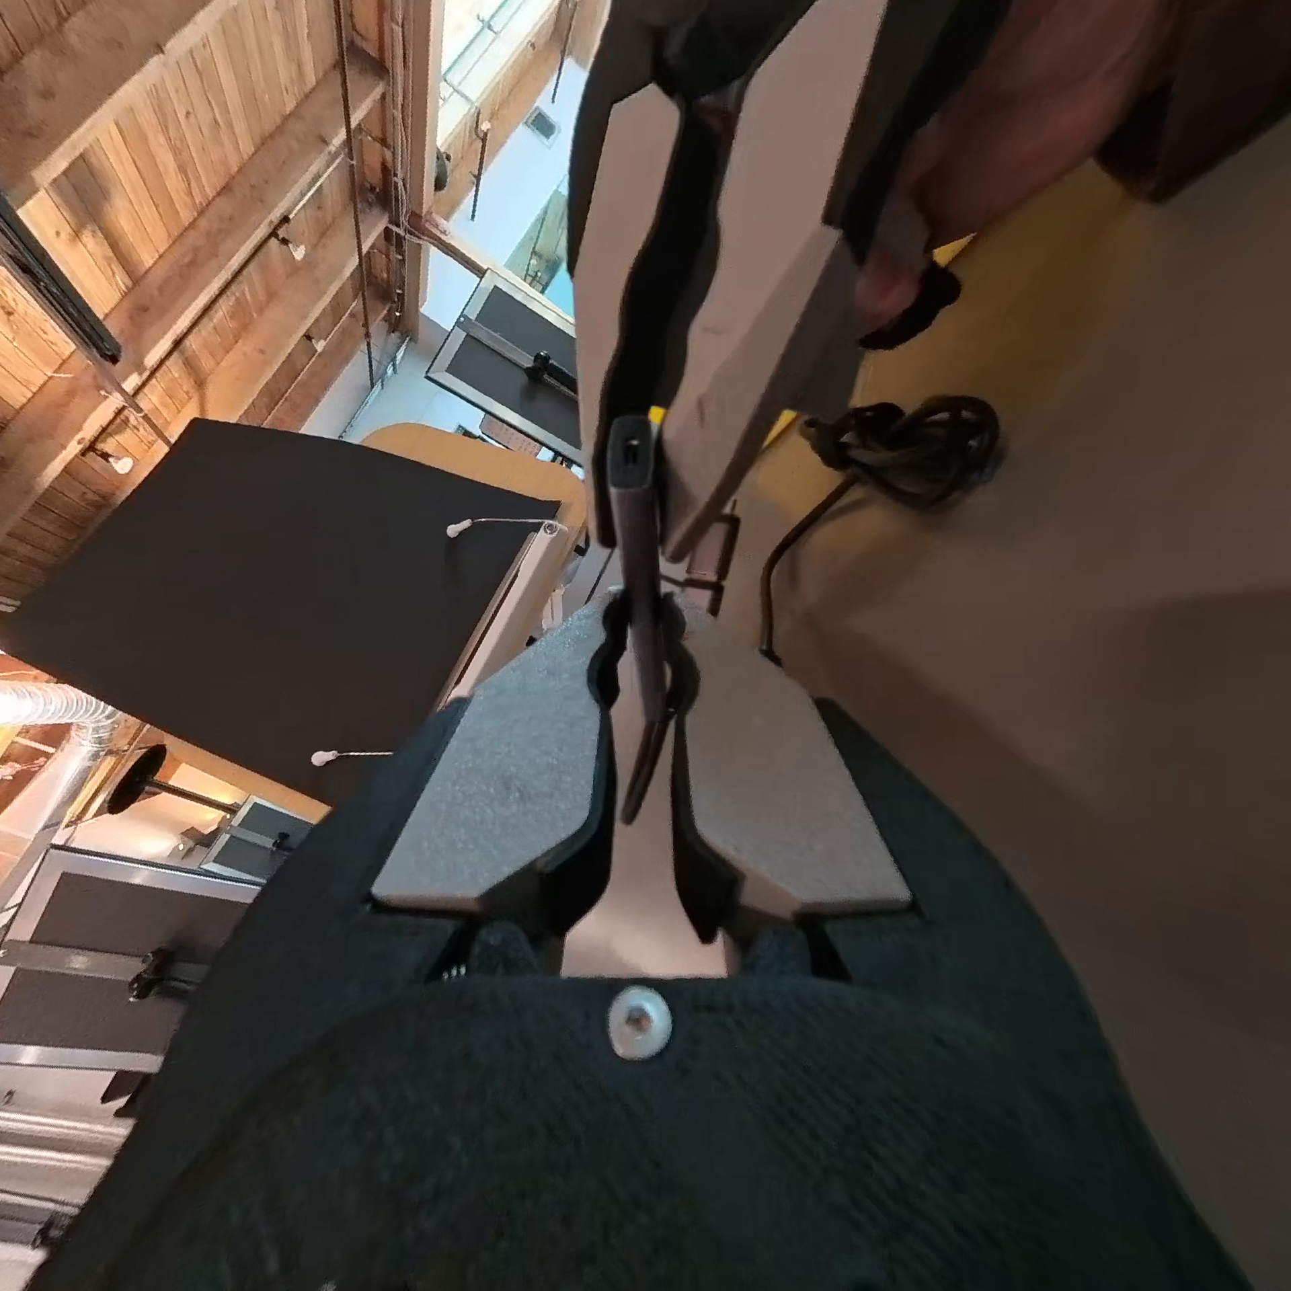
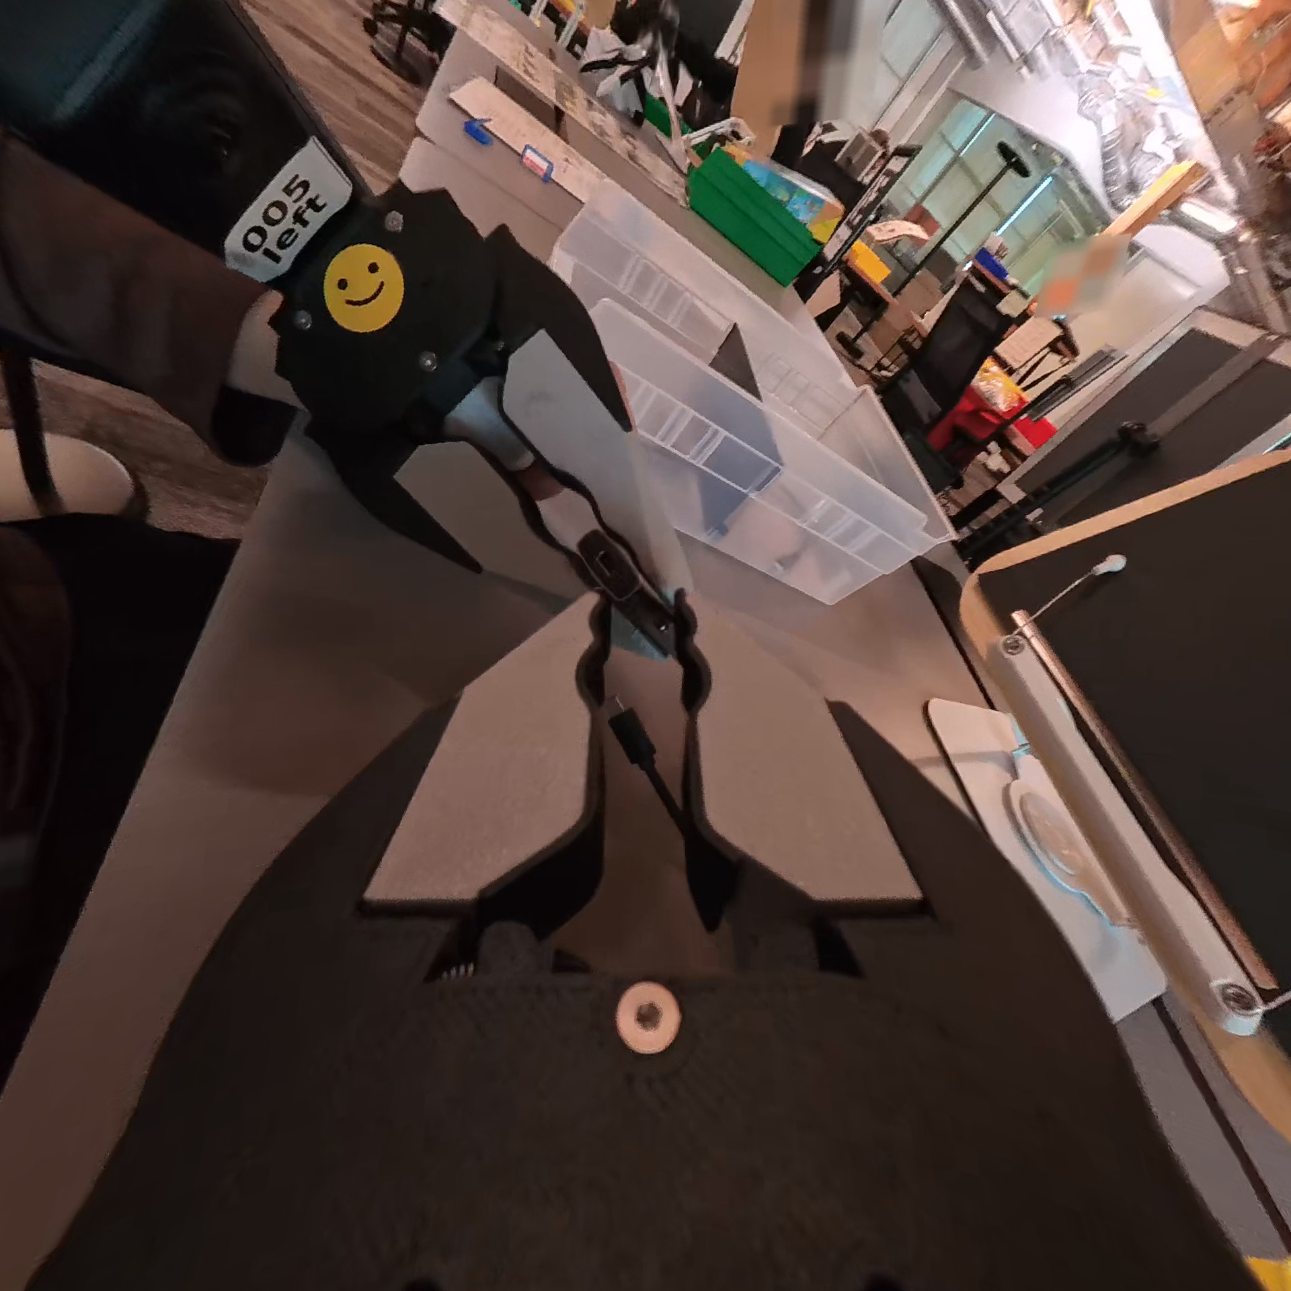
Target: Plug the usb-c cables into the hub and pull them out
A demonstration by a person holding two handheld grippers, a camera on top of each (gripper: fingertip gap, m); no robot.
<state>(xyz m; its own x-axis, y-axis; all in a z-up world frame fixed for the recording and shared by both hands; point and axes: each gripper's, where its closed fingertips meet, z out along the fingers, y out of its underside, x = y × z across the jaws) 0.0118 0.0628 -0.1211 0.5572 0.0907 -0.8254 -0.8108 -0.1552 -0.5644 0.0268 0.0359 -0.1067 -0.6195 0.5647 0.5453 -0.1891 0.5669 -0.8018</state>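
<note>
Left gripper [image 1: 646, 615] is clamped on the hub [image 1: 632, 503], a slim dark grey bar held edge-on between the fingertips, port end pointing away from the camera toward the right gripper [image 1: 632, 538], whose fingers reach in from above. Hub's short cable tail [image 1: 639, 768] hangs back down between the left fingers. From the right wrist view: right gripper [image 2: 643, 622] has its tips nearly together, pinching something right at the hub's end [image 2: 615, 562]; can't tell exactly what, it's blurred. A loose usb-c cable [image 2: 632, 737] with its plug bare lies on the grey table [image 2: 279, 698] between the right fingers, not plugged in. Clear plastic bins [image 2: 768, 447] sit on the table behind the hub. Bundled black cord [image 1: 908, 447] on the floor below.
</note>
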